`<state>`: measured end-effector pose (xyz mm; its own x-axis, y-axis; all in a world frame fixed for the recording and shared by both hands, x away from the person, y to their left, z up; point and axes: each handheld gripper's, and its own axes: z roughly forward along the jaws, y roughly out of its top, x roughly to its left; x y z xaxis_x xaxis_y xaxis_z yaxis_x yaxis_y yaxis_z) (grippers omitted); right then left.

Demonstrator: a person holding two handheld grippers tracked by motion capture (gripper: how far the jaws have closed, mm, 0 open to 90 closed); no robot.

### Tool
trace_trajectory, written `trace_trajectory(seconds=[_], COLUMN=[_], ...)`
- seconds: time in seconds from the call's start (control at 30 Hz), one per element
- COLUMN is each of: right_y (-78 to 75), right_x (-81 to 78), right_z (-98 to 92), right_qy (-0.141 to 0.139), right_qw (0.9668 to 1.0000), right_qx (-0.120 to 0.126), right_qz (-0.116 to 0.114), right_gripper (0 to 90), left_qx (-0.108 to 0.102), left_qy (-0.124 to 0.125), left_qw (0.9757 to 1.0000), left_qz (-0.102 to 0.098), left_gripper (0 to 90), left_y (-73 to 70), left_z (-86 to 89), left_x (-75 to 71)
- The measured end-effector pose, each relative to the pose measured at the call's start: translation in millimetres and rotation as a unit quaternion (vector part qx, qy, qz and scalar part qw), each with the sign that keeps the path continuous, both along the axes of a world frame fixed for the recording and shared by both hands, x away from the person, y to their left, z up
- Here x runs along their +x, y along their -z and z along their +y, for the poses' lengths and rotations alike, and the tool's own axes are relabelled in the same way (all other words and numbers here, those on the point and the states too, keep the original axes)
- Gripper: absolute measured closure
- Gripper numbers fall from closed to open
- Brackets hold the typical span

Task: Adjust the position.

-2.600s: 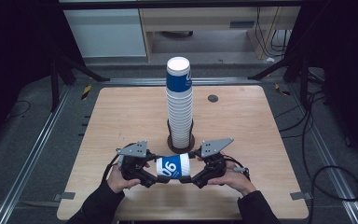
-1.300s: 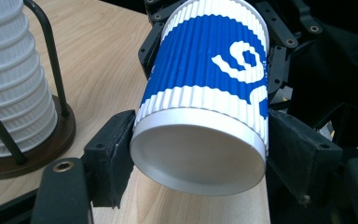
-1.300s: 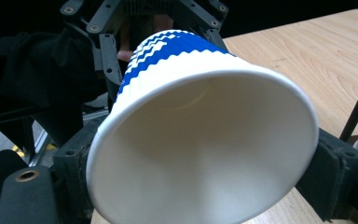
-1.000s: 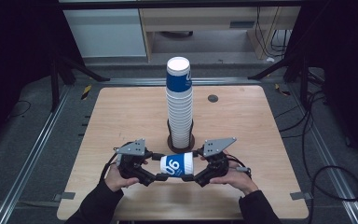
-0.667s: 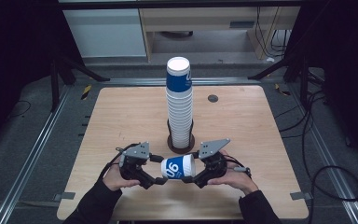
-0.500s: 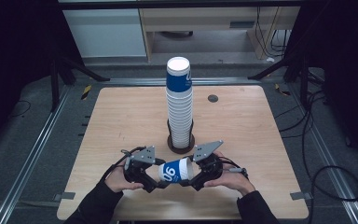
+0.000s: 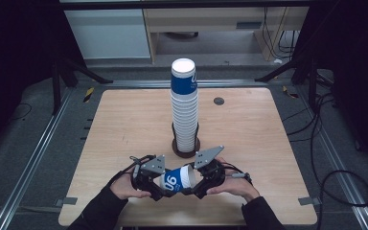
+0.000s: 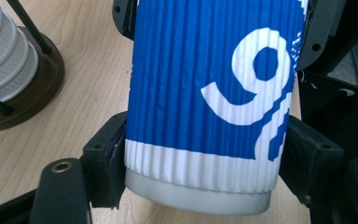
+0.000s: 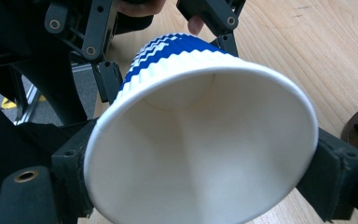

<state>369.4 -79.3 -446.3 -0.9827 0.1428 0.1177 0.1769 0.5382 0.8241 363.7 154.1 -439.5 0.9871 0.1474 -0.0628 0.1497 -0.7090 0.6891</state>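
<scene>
A blue and white ribbed paper cup (image 7: 175, 179) lies tilted between both grippers near the table's front edge. My left gripper (image 7: 159, 186) is shut on its base end; in the left gripper view both pads (image 8: 107, 163) press the cup (image 8: 205, 93) just above its bottom. My right gripper (image 7: 195, 180) surrounds the open rim end. Its jaws have just been opening, with the cup (image 9: 200, 154) still between them and its pads (image 9: 335, 177) against the rim. A tall stack of cups (image 7: 184, 110) stands upright in a dark round holder (image 7: 186, 149) just behind.
The wooden table (image 7: 268, 143) has a small black disc (image 7: 219, 101) at the back right. Metal rails (image 7: 38, 153) run along both sides. The stack (image 8: 0, 60) and holder (image 8: 28, 93) stand close behind the held cup. Cables (image 7: 335, 187) lie on the floor at the right.
The cup has tipped from level to tilted, open end raised toward the right. Both hands have drawn slightly closer together and toward the front edge.
</scene>
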Motion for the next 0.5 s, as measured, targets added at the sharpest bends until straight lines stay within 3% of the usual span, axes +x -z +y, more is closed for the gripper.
trace_trajectory(seconds=[0.27,0.3,0.4,0.5], right_y=[-8.0,-12.3,-15.2,-18.7], right_x=[4.3,5.9,7.4,10.1], right_z=[-8.9,-15.7,-20.9,-28.0], right_qy=[0.035,0.050,0.062,0.081], right_qw=[0.9985,0.9969,0.9952,0.9919], right_qx=[0.043,0.060,0.076,0.099], right_qz=[-0.007,-0.009,-0.007,-0.002], right_gripper=[7.2,6.8,6.8,7.1], left_qx=[-0.027,-0.043,-0.058,-0.094], left_qy=[-0.023,-0.038,-0.049,-0.070], left_qw=[0.9994,0.9983,0.9971,0.9931], left_qz=[0.003,0.006,0.005,0.005], left_gripper=[26.5,26.5,26.5,26.5], left_y=[-5.8,-7.7,-10.2,-15.2], left_z=[10.2,15.1,19.6,26.8], left_x=[5.5,7.6,9.8,11.9])
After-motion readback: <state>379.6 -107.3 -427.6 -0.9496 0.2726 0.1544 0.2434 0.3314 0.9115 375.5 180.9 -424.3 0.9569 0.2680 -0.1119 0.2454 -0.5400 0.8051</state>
